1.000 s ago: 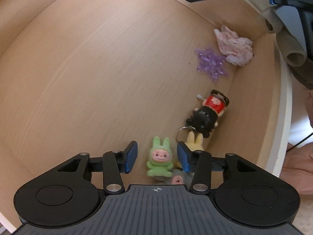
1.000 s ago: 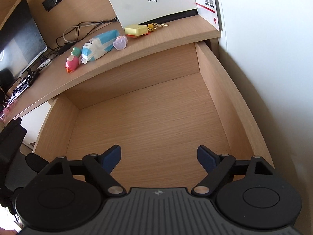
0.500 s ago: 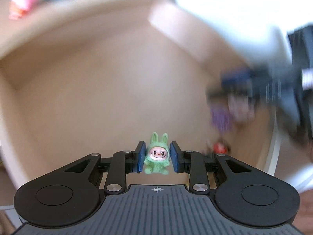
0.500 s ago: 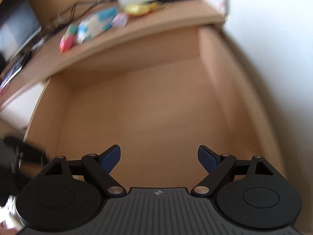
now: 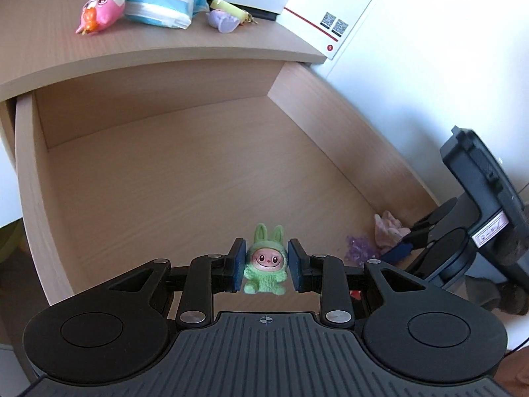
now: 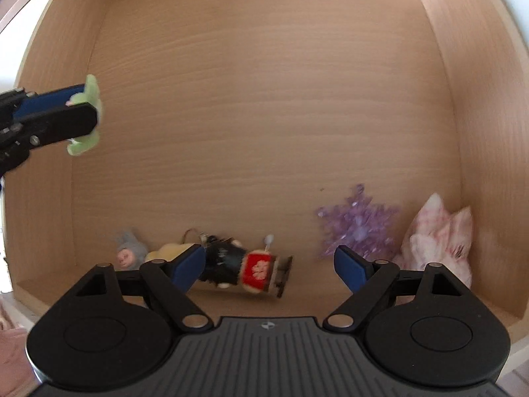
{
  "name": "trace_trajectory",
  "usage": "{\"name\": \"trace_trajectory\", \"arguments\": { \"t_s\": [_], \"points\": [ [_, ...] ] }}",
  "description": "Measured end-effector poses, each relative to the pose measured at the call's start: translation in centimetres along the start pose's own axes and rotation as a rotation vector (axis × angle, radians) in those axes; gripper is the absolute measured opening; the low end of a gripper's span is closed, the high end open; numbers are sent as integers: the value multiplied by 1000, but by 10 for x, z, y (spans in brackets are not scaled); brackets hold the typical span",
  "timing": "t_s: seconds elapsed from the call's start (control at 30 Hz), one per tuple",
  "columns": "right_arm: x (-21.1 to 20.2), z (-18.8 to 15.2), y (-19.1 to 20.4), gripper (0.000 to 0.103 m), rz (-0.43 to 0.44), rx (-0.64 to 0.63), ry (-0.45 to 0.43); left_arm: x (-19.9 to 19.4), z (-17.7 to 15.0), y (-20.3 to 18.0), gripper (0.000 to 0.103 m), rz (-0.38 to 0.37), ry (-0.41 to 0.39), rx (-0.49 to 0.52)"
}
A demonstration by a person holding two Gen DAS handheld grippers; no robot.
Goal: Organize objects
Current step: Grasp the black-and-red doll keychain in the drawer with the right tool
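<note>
Above an open wooden drawer (image 5: 185, 178), the left hand-held gripper (image 5: 266, 266) pinches a green bunny-eared figurine (image 5: 265, 266) between its blue pads, lifted clear of the drawer floor. Beside it the right hand-held gripper (image 6: 269, 264) points steeply down with jaws spread wide, nothing between them; just beyond its fingertips lies a black-and-red doll (image 6: 244, 264), with a purple snowflake ornament (image 6: 358, 221) and a pink seashell (image 6: 439, 235) to its right. On the worktop (image 5: 49, 49) beyond sits a pink toy (image 5: 99, 8).
</note>
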State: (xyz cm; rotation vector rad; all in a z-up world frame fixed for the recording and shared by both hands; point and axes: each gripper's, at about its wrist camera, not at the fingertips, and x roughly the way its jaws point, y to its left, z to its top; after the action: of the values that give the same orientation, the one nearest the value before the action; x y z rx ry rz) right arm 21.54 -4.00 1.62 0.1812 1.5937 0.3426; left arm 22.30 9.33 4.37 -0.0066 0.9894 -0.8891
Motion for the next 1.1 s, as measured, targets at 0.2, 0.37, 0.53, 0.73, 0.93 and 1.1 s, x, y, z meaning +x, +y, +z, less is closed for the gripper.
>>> {"name": "trace_trajectory", "arguments": {
  "t_s": [0.2,0.37,0.53,0.73,0.93,1.1],
  "points": [
    [8,0,18,78,-18,-25,64,-3,-5,-6,31,-3,-8,23],
    [9,-1,28,65,-21,-63,54,-6,-8,-9,31,8,-2,32],
    [-3,-6,33,50,-25,-88,9,-7,-13,-14,31,32,18,43],
    [-40,-6,25,22,50,-75,-115,-12,-15,-25,31,44,29,53],
    [-36,-5,23,68,76,-50,-84,-18,-14,-24,31,55,19,35],
    [-12,1,39,70,84,-111,5,-16,-15,-20,31,52,27,28]
  ]
}}
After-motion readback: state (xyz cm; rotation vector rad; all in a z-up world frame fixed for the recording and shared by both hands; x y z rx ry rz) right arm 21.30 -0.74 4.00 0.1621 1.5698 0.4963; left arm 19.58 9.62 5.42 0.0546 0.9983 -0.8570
